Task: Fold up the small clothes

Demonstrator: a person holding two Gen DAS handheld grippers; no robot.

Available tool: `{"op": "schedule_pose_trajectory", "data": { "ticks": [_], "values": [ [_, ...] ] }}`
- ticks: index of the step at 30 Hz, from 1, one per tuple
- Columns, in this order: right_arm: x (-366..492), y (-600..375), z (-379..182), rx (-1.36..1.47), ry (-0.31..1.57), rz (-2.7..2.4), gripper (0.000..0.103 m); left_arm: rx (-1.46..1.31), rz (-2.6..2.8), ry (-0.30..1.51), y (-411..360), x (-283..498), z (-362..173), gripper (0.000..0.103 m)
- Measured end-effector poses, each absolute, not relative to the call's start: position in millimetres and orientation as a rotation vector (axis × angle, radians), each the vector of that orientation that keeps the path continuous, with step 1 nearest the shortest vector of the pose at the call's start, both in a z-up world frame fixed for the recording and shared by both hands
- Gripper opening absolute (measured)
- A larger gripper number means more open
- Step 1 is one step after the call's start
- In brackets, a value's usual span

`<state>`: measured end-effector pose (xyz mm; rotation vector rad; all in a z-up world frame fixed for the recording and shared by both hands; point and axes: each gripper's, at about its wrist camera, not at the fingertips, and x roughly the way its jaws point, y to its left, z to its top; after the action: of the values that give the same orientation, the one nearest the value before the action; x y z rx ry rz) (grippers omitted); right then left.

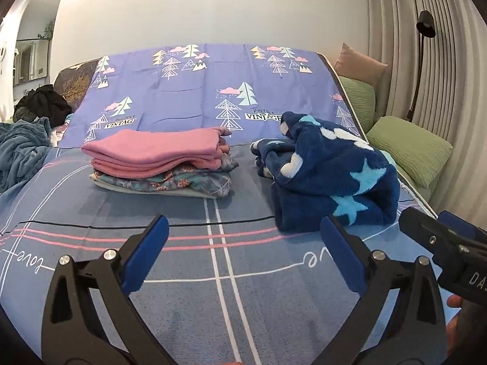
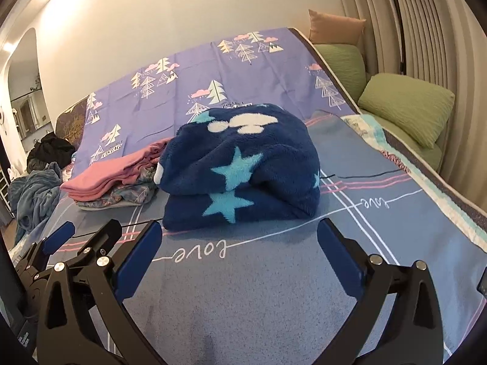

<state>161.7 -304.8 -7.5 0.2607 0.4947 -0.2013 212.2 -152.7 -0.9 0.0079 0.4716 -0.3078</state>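
A dark blue fleece garment with light blue stars (image 2: pixel 240 167) lies roughly folded on the bed; it also shows in the left wrist view (image 1: pixel 331 173) at the right. A stack of folded clothes with a pink piece on top (image 1: pixel 158 161) lies to its left, and shows in the right wrist view (image 2: pixel 112 179). My left gripper (image 1: pixel 243 249) is open and empty above the bedspread, short of the stack. My right gripper (image 2: pixel 237 249) is open and empty just in front of the blue fleece. The right gripper shows at the right edge of the left wrist view (image 1: pixel 441 240).
The bed has a grey-blue checked cover (image 2: pixel 258 289) and a purple sheet with tree prints (image 1: pixel 197 91). Green cushions (image 2: pixel 408 112) lie along the right side by a curtain. A blue blanket (image 1: pixel 21 149) and dark clothes (image 1: pixel 45 103) lie at the left.
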Motion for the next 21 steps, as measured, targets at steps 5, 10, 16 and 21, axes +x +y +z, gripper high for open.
{"op": "schedule_pose_trajectory", "data": {
  "ticks": [5, 10, 16, 21],
  "values": [
    [163.3, -307.1, -9.1, 0.28, 0.501, -0.198, 0.102, 0.025, -0.306, 0.472, -154.4, 211.3, -1.6, 0.101],
    [166.5, -307.3, -11.4, 0.287, 0.514, -0.194, 0.102, 0.072, -0.309, 0.453, -164.0, 205.4, -0.9, 0.101],
    [168.7, -310.5, -14.2, 0.297, 0.528, -0.207, 0.102, 0.086, -0.309, 0.456, -165.8, 204.8, -1.7, 0.101],
    [169.9, -311.1, -15.2, 0.301, 0.535, -0.208, 0.102, 0.088, -0.309, 0.459, -165.6, 205.7, -1.7, 0.101]
  ]
}}
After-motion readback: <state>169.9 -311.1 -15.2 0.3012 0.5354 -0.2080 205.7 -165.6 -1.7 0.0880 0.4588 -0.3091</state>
